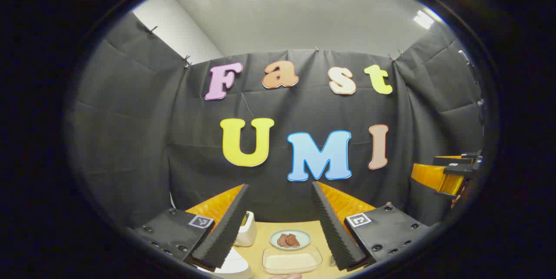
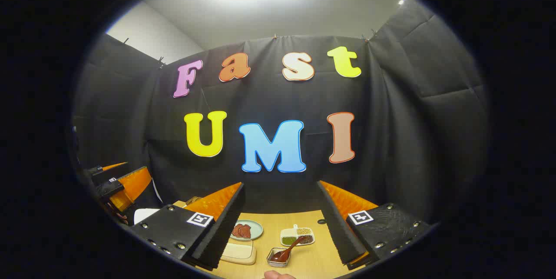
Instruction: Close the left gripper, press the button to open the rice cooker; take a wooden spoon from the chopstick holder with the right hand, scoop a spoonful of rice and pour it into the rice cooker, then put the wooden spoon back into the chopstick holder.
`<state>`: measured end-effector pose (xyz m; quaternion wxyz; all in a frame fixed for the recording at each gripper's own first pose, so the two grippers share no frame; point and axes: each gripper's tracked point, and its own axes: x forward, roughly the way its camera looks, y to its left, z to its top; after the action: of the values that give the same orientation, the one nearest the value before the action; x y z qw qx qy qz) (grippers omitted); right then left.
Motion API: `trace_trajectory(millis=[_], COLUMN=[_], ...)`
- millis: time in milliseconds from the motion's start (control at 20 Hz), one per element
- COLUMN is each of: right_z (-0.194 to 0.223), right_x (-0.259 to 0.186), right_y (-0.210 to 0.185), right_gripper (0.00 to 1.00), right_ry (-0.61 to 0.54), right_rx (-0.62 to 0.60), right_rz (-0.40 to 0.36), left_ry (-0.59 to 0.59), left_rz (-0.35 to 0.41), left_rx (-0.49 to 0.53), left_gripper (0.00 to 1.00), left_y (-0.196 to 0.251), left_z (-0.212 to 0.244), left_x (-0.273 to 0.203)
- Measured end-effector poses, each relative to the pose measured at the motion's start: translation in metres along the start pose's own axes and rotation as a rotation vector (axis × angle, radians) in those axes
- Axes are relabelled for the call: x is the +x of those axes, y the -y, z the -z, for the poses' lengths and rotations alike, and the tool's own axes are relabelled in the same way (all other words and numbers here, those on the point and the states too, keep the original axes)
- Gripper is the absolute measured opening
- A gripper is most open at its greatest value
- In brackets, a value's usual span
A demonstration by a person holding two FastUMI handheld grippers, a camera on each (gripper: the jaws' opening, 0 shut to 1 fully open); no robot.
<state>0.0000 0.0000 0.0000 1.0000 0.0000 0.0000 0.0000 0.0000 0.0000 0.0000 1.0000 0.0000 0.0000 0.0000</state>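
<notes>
Both the left gripper [image 1: 280, 222] and right gripper [image 2: 280, 222] are hanging spread apart and empty above the table [image 2: 312, 261]; a spoon [image 2: 290, 247] is leaning up-right from a small dish [image 2: 278, 258].

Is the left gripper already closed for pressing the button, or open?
Open. In the left gripper view the left gripper has its two fingers spread wide apart, with the wooden table showing in the gap and nothing held.
</notes>
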Motion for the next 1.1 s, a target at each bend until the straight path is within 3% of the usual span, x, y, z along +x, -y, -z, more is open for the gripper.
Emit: trace_trajectory(millis=[350,450,550,1100], right_z=[0.006,0.011,0.014,0.014], right_x=[0.007,0.008,0.008,0.011], right_y=[0.0,0.0,0.0,0.004], right_gripper=[0.98,0.98,0.98,0.98], right_ry=[-0.019,-0.031,-0.038,-0.024], right_rx=[-0.007,-0.012,-0.013,-0.03], right_rz=[0.015,0.019,0.018,0.023], left_ry=[-0.07,-0.065,-0.066,-0.063], left_rz=[0.018,0.026,0.019,-0.004], left_rx=[-0.003,-0.007,0.006,-0.007], left_gripper=[0.98,0.92,0.98,0.92], left_y=[0.0,0.002,0.0,-0.016], left_z=[0.023,0.024,0.025,0.034], left_x=[0.008,0.008,0.01,0.011])
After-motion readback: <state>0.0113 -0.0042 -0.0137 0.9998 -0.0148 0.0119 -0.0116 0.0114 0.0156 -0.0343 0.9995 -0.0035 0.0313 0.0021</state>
